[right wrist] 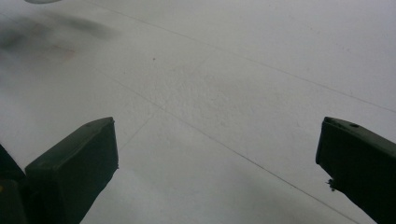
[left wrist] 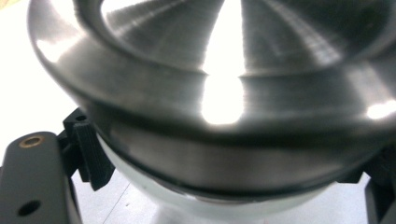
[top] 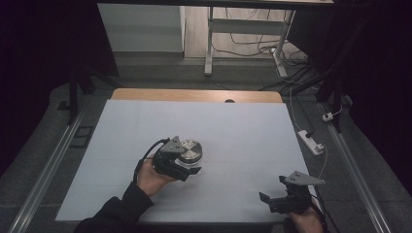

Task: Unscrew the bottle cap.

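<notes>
Item: one jar [top: 189, 154], round, with a brushed steel lid [left wrist: 219, 84] over a pale lower body [left wrist: 196, 200]. Location: on the white table [top: 233, 131], a little toward 7 o'clock of its centre.

Holder: left gripper [top: 190, 167], clenched on the jar. Its ribbed pads [left wrist: 93, 158] pressed the pale body just under the lid's rim, one at each side. The jar sat at 1 o'clock of the left hand [top: 154, 175], touching the jaws, with the lid riding above them and close against that gripper's camera.

Spare: right gripper [top: 273, 199], released, jaws wide apart with bare table between them. It stood near the table's front edge, at 4 o'clock of the jar and well apart from it.

Hazards, as judged:
- Slip. The grip lay on a smooth curved wall below the rim; a quick lift or tilt could let the jar slide down out of the pads.
- Spin. A round body held at two points could turn in the jaws if the lid were twisted without firm pressure.
- Lid parting. Whether the lid was fastened could not be told; if loose, tipping could shed it.
- Tipping. A push from the right gripper could topple or shove the jar across the table.
</notes>
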The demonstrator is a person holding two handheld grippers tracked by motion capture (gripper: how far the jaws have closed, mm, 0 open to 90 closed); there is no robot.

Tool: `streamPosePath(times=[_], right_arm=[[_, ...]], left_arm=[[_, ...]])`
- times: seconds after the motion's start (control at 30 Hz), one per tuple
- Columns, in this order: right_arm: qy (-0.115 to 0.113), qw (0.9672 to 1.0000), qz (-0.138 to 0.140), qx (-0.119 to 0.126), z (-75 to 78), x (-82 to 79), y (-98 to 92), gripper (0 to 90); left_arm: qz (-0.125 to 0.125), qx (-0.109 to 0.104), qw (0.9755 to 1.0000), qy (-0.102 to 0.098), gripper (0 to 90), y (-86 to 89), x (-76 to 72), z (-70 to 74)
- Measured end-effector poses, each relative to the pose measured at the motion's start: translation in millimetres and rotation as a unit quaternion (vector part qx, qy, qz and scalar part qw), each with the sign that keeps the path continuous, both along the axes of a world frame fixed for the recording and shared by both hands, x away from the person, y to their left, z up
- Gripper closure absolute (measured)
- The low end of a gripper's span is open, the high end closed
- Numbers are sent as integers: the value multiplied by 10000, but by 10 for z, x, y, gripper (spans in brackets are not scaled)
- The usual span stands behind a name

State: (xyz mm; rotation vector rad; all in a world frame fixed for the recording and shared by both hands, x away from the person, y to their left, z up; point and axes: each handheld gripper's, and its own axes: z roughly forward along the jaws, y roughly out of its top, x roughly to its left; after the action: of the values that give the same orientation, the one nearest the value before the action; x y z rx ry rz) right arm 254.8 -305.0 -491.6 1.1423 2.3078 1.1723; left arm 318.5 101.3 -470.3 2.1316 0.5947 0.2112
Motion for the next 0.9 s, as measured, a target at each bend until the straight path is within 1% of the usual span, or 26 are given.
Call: streamPosePath(times=[0.27,0.47,0.67,0.83,0.9], right_arm=[[-134,9999,63,37,40,-17,36,0],[-226,9997,106,83,57,-18,56,0],[-252,9995,161,86,67,-14,76,0],[-269,9992,280,106,93,-12,109,0],[-312,9988,356,123,119,-12,130,0]], left_arm=[[1,-75,10000,50,154,8,-2,-11],[-8,-47,10000,43,154,-19,-21,-29],[-14,-46,10000,14,154,-22,-24,-23],[-14,-59,10000,4,154,-15,-22,-21],[-23,-64,10000,8,154,-13,-22,-17]])
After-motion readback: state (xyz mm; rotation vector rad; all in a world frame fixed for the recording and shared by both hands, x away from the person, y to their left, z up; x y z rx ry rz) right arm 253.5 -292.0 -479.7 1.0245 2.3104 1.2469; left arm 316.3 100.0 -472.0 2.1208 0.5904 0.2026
